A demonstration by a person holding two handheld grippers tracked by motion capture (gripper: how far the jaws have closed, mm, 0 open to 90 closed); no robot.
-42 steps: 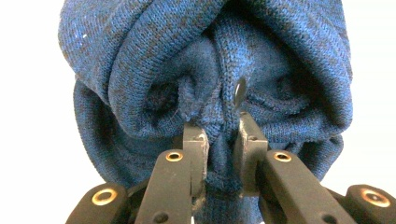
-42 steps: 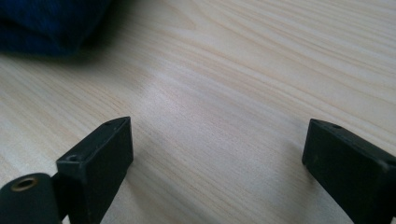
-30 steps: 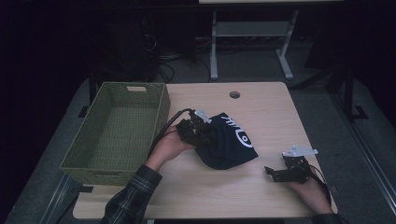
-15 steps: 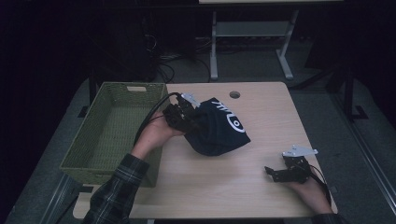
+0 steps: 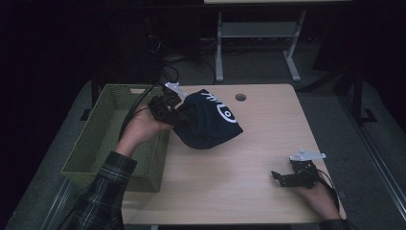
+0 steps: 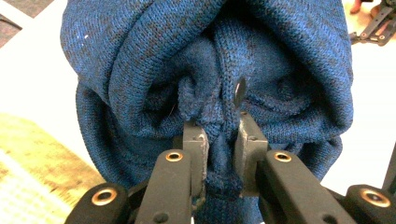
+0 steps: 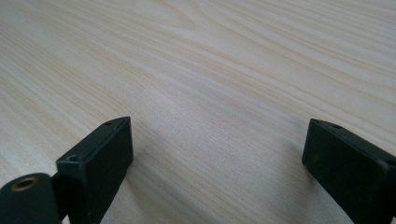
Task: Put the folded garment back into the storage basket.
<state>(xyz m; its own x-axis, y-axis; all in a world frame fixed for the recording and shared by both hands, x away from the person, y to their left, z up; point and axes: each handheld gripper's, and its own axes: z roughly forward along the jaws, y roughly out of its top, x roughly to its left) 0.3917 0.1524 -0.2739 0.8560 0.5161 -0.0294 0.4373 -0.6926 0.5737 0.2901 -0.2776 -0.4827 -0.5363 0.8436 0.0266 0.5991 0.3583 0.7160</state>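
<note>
From above, the left gripper [image 5: 168,109] had its jaws clamped on a bunched fold of the dark blue knit hat [image 5: 209,120], which hung off the table [image 5: 249,191] just beside the near rim of the green woven basket [image 5: 98,143]. The pickup looked done to me; what seemed left was carrying the hat over the basket and letting it go inside. Nothing lay in the basket that I could make out. The right gripper [image 5: 293,175] sat low near the table's front right corner, well apart from the hat.

Along the left gripper's own jaws, the pads [image 6: 195,145] pinched a gathered ridge of the hat [image 6: 280,74], the knit bulging around them.

From the right gripper [image 7: 217,154], the jaws stood wide apart over bare wood [image 7: 210,70], holding nothing.
</note>
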